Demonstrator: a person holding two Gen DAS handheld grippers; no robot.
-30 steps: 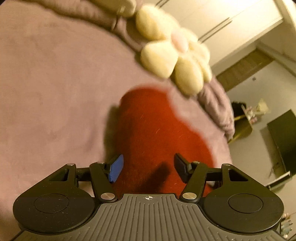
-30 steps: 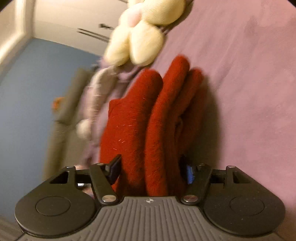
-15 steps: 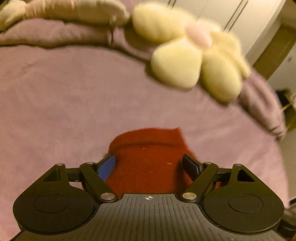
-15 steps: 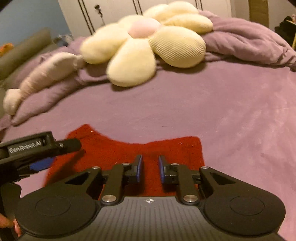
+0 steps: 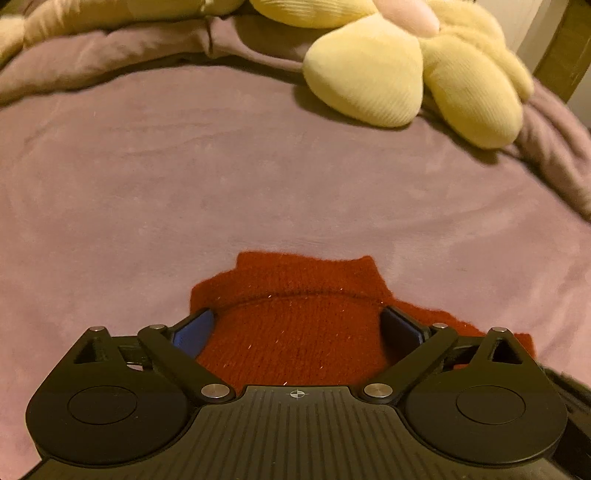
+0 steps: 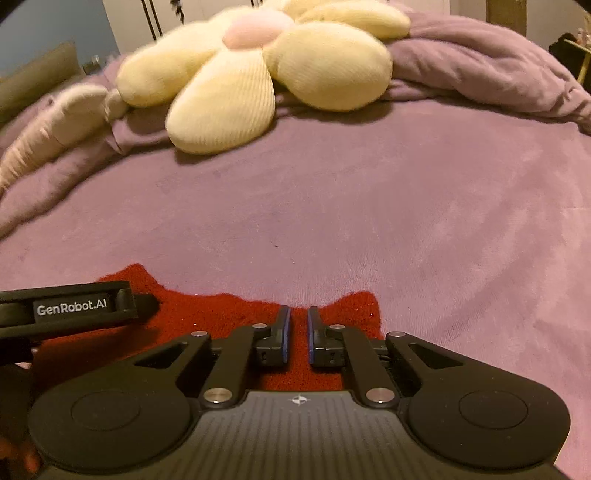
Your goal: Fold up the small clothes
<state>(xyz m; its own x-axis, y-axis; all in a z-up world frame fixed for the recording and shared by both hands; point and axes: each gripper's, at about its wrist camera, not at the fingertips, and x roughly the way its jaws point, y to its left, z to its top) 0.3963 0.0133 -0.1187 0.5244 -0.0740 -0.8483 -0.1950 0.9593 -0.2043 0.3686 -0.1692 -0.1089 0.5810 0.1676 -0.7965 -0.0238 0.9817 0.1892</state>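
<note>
Red knit garment [image 5: 295,332] now lying flat on purple blanket [image 5: 184,184], no longer bunched upright; left gripper [image 5: 297,325] opening wide, letting go; right gripper [image 6: 297,332] closing, nearly clenched, pinching nothing visible. Fold probably getting laid down.

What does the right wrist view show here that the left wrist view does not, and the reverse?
Only the right wrist view shows the right gripper, jaws nearly shut with a narrow gap over the red knit garment, plus the left gripper's side with its GenRobot.AI label and a dark-topped wall. Only the left wrist view shows the left gripper, jaws wide, just opened further, pads clear of the garment's fold. Both show the garment, the purple blanket and the flower pillow.
</note>
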